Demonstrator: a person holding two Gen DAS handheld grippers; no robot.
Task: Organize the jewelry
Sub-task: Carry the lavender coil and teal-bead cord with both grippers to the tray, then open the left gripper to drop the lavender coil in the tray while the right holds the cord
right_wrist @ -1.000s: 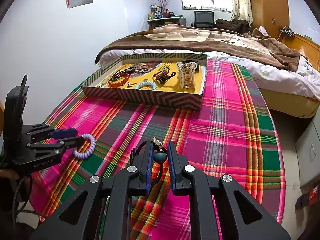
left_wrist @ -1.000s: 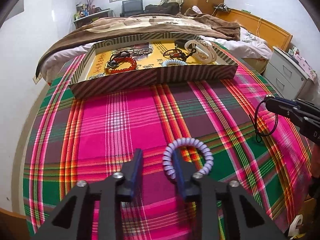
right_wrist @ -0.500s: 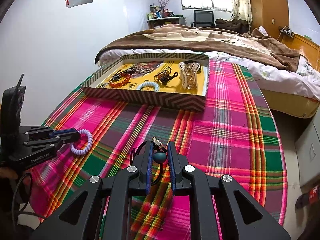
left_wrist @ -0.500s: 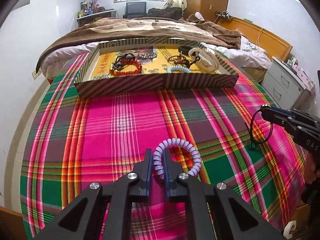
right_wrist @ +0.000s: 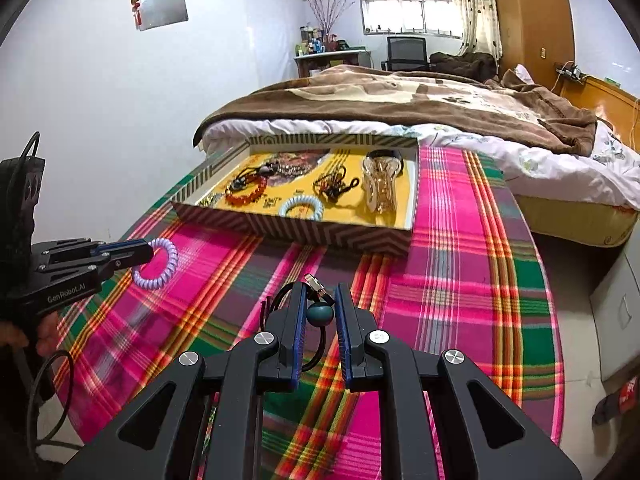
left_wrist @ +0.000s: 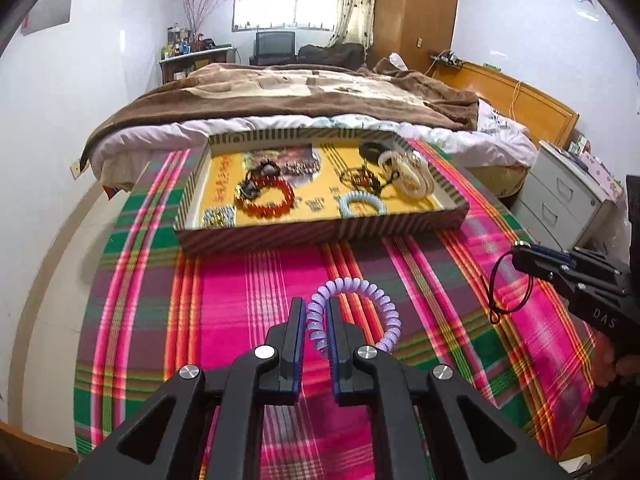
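Surface: a table under a plaid cloth (left_wrist: 248, 312) of pink, green and orange.
On it: striped tray (left_wrist: 320, 236) near the far edge, holding jewelry.
Beyond far edge: bed (right_wrist: 400, 96).

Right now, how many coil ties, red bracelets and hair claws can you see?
Coil ties: 2, a purple one in the left tool and a blue one in the tray
Red bracelets: 1, in the tray
Hair claws: 1, in the tray
Total: 4
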